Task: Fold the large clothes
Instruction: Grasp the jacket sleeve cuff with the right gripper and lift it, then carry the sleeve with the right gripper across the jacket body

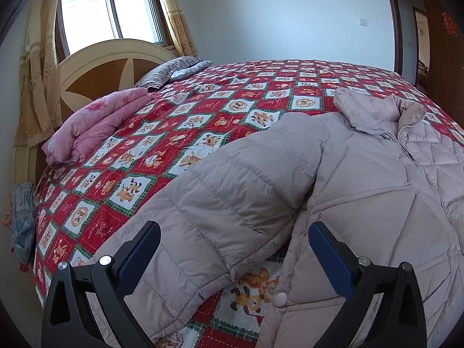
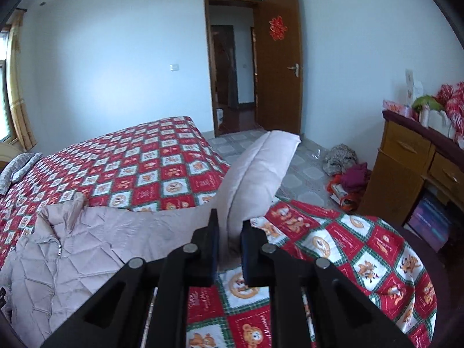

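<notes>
Left gripper (image 1: 233, 237) with jaws wide apart, nothing clamped, hovering over a pale pink quilted jacket (image 1: 374, 191) spread on the bed (image 1: 162, 133). Between the jaws and just ahead of them: the jacket's near sleeve (image 1: 220, 203), lying flat across the red cartoon-check bedspread. Well left of the jaws, a folded pink quilt (image 1: 95, 121) by the headboard (image 1: 98, 72). Right of the jaws, the zipped front and collar (image 1: 406, 116).

Right gripper (image 2: 230, 229) with jaws together, clamped on the other sleeve (image 2: 258, 171), lifted off the bed and standing up ahead of the jaws. Left of these jaws, the jacket body. Beyond, an open door (image 2: 278, 66); far right, a wooden cabinet (image 2: 406, 156).
</notes>
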`<state>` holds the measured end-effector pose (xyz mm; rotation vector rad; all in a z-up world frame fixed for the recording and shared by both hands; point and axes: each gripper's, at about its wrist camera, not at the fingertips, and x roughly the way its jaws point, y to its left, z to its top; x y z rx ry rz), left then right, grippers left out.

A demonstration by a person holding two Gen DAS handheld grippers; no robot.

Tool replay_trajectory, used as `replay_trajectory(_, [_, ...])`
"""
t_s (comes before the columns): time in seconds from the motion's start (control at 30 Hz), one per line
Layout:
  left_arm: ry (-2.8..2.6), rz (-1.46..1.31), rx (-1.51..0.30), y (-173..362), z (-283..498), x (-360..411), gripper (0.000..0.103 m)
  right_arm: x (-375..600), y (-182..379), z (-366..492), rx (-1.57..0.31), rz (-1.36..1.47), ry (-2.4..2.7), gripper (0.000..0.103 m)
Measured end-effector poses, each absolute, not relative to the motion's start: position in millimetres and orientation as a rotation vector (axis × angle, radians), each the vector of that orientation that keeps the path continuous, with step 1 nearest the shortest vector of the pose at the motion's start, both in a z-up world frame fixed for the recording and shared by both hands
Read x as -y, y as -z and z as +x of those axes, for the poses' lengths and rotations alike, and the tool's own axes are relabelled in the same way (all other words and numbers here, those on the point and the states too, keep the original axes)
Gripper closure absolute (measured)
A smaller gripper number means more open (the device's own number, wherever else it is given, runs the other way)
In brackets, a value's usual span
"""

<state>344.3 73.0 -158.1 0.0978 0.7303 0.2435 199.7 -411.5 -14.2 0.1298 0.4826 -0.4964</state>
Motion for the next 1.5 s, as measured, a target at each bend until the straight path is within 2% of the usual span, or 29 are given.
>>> replay_trajectory(0.23, [-0.277,0.085,-0.726,153.3,343.2,-97.5,0.001,311.5,-5.0,241.1,-0.422,-0.057,0.315,0.089])
replay_trajectory(0.57, [-0.329,0.059,-0.727,151.9,343.0,-131.5,0.001,199.2,17.0,285.2,-0.433,-0.217,0.108,0.089])
replay_trajectory(1.0, [-0.371,0.056,-0.724,150.6,351.2,-153.1,0.001,79.1,100.9,314.5,-0.577,-0.229,-0.16,0.089])
replay_trajectory(1.33, [-0.375,0.067,-0.723,150.0,353.4,-156.3,0.001,33.2,164.2,317.2,-0.711,-0.245,-0.274,0.089])
replay_trajectory(1.43, [-0.371,0.076,-0.725,149.0,355.3,-151.4,0.001,31.9,180.4,320.5,-0.786,-0.249,-0.289,0.081])
replay_trajectory(1.5, [-0.366,0.077,-0.719,145.4,355.9,-148.0,0.001,34.5,182.3,314.1,-0.809,-0.246,-0.336,0.05])
